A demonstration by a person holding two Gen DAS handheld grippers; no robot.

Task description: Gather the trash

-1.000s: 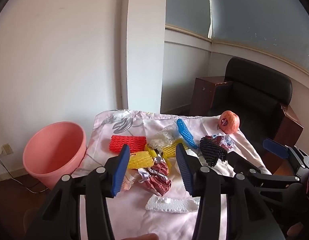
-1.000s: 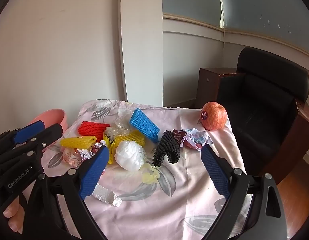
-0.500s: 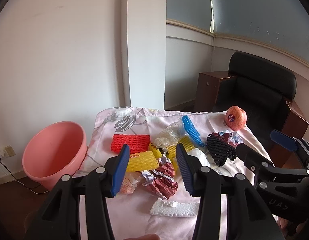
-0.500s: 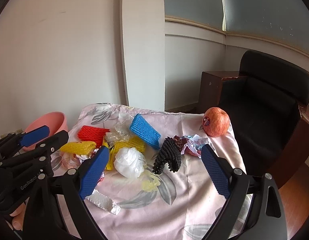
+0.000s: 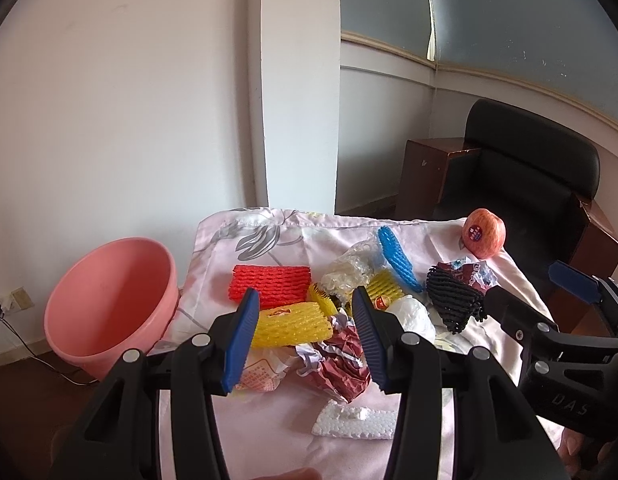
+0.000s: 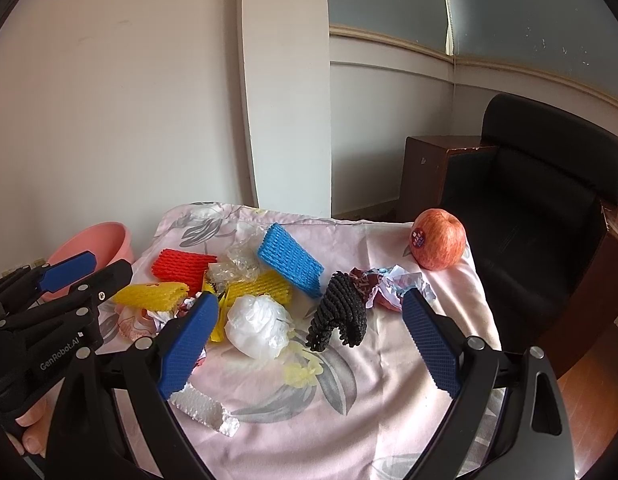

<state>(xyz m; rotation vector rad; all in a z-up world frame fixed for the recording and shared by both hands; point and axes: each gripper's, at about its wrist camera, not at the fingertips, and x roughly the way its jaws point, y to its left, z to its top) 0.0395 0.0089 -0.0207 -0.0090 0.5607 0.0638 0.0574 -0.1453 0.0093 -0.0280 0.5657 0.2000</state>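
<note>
Trash lies heaped on a pink floral cloth (image 5: 269,424): a red foam net (image 5: 269,282), a yellow foam net (image 5: 291,324), a blue foam net (image 6: 289,258), a black foam net (image 6: 341,314), a white plastic wad (image 6: 257,326), crumpled dark red wrappers (image 5: 341,364) and a white foam strip (image 5: 355,424). A pink bin (image 5: 109,300) stands left of the table. My left gripper (image 5: 305,340) is open and empty above the yellow net. My right gripper (image 6: 309,340) is open wide and empty over the white wad and black net.
A red apple (image 6: 439,240) with a sticker sits at the cloth's far right corner. A black armchair (image 6: 549,208) and brown side cabinet (image 6: 425,168) stand to the right. A wall and white pillar (image 5: 297,100) rise behind the table.
Both grippers have drawn back and risen a little, so the trash sits lower and farther in view. Neither has changed its opening or taken hold of anything.
</note>
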